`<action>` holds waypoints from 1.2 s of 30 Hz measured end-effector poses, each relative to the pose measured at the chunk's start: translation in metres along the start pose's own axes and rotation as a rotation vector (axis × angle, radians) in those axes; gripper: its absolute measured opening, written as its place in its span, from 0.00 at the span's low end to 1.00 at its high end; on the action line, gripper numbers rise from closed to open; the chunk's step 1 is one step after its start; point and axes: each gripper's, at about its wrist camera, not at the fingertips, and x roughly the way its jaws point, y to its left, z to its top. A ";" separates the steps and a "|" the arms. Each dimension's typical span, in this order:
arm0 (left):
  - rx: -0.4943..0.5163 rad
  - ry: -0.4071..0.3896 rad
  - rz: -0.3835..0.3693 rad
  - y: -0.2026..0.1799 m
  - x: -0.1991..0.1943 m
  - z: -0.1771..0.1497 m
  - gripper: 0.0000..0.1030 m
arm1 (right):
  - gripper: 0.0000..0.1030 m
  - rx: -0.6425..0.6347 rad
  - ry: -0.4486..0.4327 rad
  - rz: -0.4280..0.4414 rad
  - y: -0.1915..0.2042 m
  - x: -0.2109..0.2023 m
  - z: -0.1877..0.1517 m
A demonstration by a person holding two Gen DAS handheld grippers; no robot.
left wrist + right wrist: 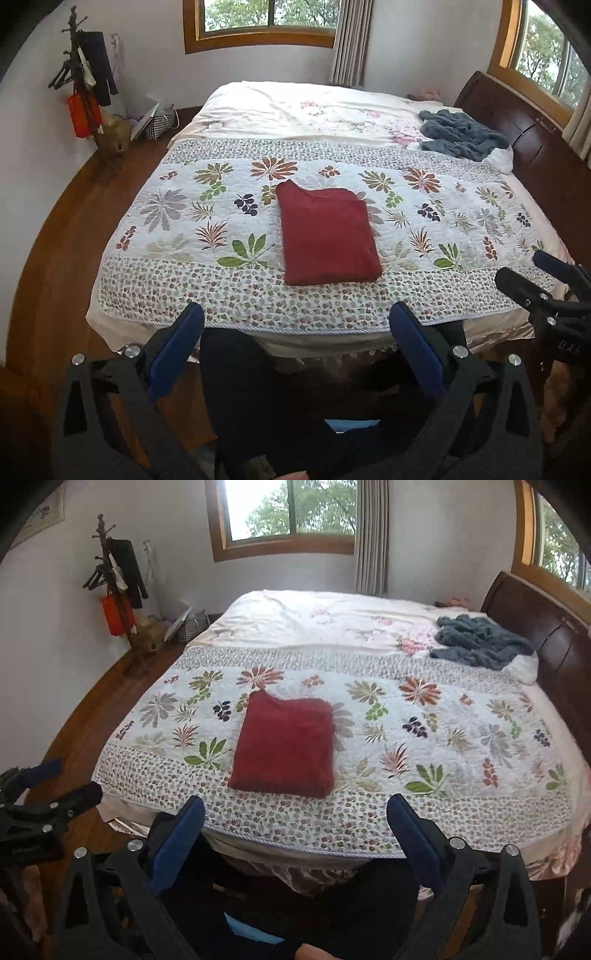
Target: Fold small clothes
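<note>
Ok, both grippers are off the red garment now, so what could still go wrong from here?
The red garment lies folded on the quilt, both grippers open and pulled back past the bed's edge.

1. Its far left corner sticks up uneven; nudging it there may undo the fold.
2. The left gripper and right gripper sit close together, so they could knock on the next reach.
3. The blue blanket near the headboard is crumpled and far off, an awkward reach.

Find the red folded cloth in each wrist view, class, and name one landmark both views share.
Left wrist: red cloth lies at picture centre on the floral quilt.
Right wrist: red cloth lies left of centre, nearer the bed's front edge.
Shared landmark: blue blanket by the headboard.
</note>
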 end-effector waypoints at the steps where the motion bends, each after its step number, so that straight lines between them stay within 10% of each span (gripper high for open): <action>1: 0.000 -0.003 0.000 -0.001 -0.003 -0.002 0.97 | 0.96 0.000 -0.003 -0.009 0.001 -0.004 0.000; 36: 0.012 0.037 -0.027 -0.009 0.018 0.018 0.97 | 0.96 0.004 -0.001 -0.064 -0.006 0.005 0.015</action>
